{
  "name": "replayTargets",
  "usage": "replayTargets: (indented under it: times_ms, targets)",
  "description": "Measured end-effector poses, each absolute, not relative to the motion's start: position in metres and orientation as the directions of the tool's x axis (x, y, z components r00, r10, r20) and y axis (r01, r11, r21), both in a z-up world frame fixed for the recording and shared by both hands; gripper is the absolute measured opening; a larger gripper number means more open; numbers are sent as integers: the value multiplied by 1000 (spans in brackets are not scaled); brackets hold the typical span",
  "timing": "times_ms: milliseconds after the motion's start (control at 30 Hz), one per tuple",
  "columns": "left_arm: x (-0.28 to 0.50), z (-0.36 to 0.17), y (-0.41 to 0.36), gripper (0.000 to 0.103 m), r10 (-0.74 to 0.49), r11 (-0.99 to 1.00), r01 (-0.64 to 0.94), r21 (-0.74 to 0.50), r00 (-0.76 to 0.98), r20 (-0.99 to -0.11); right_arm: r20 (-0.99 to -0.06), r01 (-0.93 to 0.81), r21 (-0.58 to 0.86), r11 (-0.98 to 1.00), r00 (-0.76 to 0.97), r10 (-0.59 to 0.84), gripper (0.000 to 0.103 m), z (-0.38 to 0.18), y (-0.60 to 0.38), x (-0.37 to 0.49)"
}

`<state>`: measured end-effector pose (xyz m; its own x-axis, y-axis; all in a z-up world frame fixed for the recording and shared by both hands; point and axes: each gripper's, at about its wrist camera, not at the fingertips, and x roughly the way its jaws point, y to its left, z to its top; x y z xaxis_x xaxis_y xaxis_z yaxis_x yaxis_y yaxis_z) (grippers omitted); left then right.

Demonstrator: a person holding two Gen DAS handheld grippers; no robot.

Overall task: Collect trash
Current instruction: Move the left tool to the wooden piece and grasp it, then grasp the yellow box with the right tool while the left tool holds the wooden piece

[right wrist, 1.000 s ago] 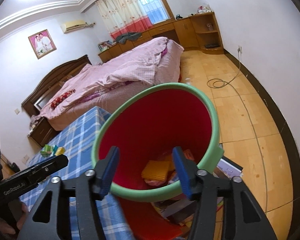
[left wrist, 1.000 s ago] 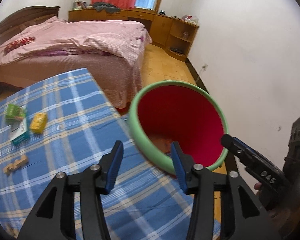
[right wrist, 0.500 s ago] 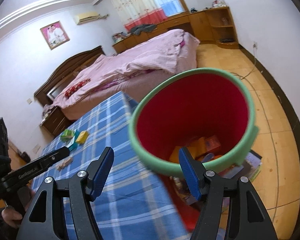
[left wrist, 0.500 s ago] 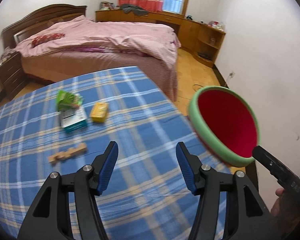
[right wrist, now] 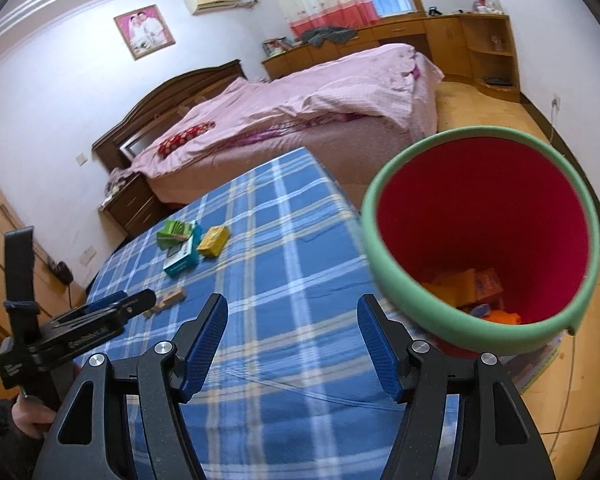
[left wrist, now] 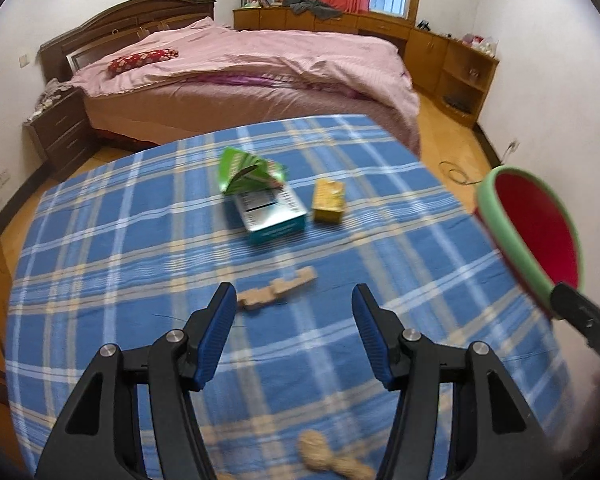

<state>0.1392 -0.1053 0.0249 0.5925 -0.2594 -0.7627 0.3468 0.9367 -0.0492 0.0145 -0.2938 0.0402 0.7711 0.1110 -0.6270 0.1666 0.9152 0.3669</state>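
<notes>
ahead of the left gripper [left wrist: 294, 312] the blue checked tablecloth [left wrist: 140, 264] lies bare on its left side. just beyond its tips sits a wooden block piece [left wrist: 278, 294]; farther on, a teal box [left wrist: 272, 216], a green packet [left wrist: 248, 170] and a yellow box [left wrist: 331, 201] crowd the middle. a rope bundle [left wrist: 328, 454] lies under its body. the red bin [right wrist: 484, 240] stands past the table edge, right of the right gripper [right wrist: 292, 326].

No text legible anywhere. Teal-and-white box [left wrist: 271, 213] on table: dark print lines on white top face, blurred, unreadable. Left gripper [right wrist: 112, 307], at 9 o'clock in right wrist view: pale lettering along body, too smeared to read.
</notes>
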Motion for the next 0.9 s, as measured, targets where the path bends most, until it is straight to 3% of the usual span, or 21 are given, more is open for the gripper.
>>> replayTargets:
  times_ms: [200, 533, 567, 633, 700, 900]
  targets:
    - [153, 8, -102, 60, -191, 944, 330, 20, 593, -782, -646, 149, 360, 921, 752, 131, 69, 33, -280, 26]
    - [168, -13, -97, 59, -215, 948, 316, -38, 548, -808, -665, 151, 367, 918, 732, 145, 69, 25, -278, 33]
    - [167, -13, -98, 58, -215, 947, 318, -36, 548, -808, -666, 151, 368, 918, 732, 146, 69, 25, -278, 34]
    - [165, -12, -99, 41, -220, 945, 325, -37, 548, -807, -666, 146, 369, 918, 731, 152, 69, 25, -277, 35]
    - [164, -10, -101, 32, -230, 938, 344, -38, 537, -811, -665, 140, 370, 918, 730, 157, 69, 25, -275, 36]
    - [152, -10, -108, 32, -246, 918, 397, -23, 521, -817, -667, 126, 377, 918, 724, 174, 69, 24, -269, 41]
